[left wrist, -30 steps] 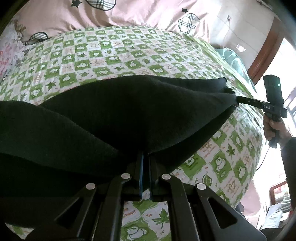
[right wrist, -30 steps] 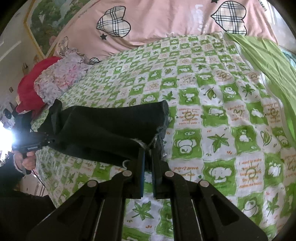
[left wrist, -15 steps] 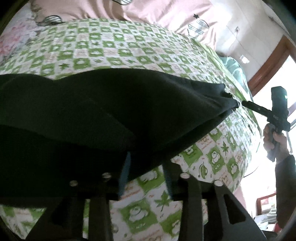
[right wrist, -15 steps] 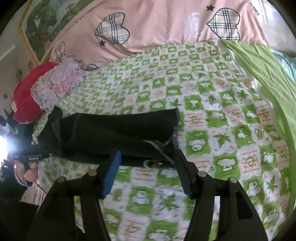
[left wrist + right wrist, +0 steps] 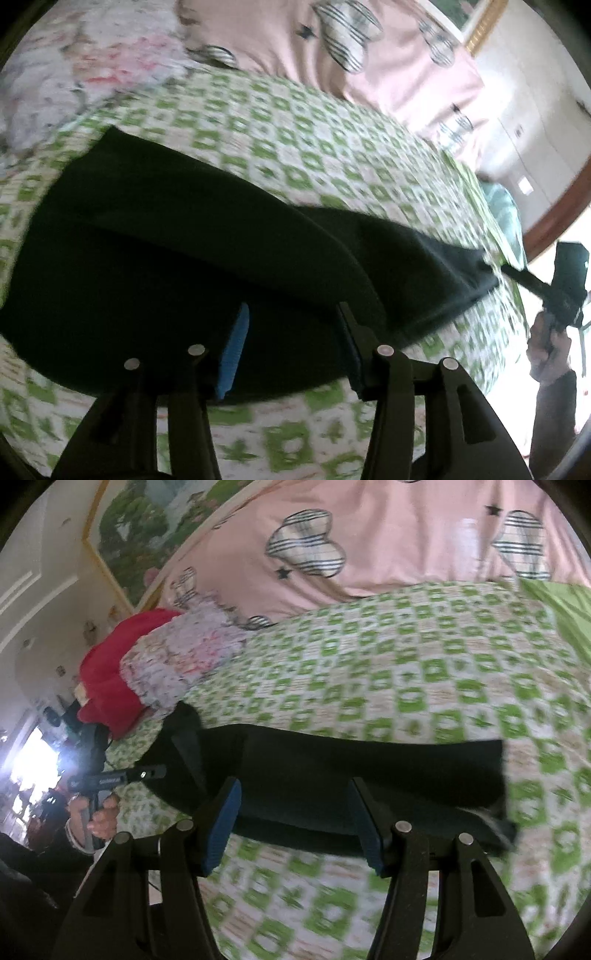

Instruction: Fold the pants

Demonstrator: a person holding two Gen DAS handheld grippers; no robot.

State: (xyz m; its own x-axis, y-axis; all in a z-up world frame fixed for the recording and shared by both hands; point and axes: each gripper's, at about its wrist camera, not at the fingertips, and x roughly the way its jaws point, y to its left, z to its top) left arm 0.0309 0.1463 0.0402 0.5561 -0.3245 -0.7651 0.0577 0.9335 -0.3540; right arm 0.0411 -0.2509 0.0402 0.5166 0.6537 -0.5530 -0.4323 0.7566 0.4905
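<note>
Both tools stand apart from the cloth, their blue-padded fingers spread with nothing pinched between them. Left tool [image 5: 291,347] has its jaws still opening, and the dark pants [image 5: 192,266] lie under and beyond the gap without the pads pressing on them. Right tool [image 5: 295,819] shows a wide gap too, its pads hanging over the near edge of the pants [image 5: 351,771] with only fabric and bed cover seen through the space between them. These pants rest folded lengthwise as a long dark band across the bed cover [image 5: 424,672], a green and white checked sheet with small leaf and animal prints. In the right wrist view the band runs from a bunched end near the bed's left side to a squared end at the right, where a pale scrap shows at the corner. Beyond it lie a pink quilt [image 5: 388,528] with plaid hearts, a flowered pillow [image 5: 184,653] and a red cushion [image 5: 110,686]. Each view catches the other tool at the far end of the pants, gripped by a hand [image 5: 546,350] in a dark sleeve [image 5: 550,417]; whether that far tool touches the cloth is too blurred to tell. A framed picture [image 5: 147,524] hangs on the wall behind the bed.
</note>
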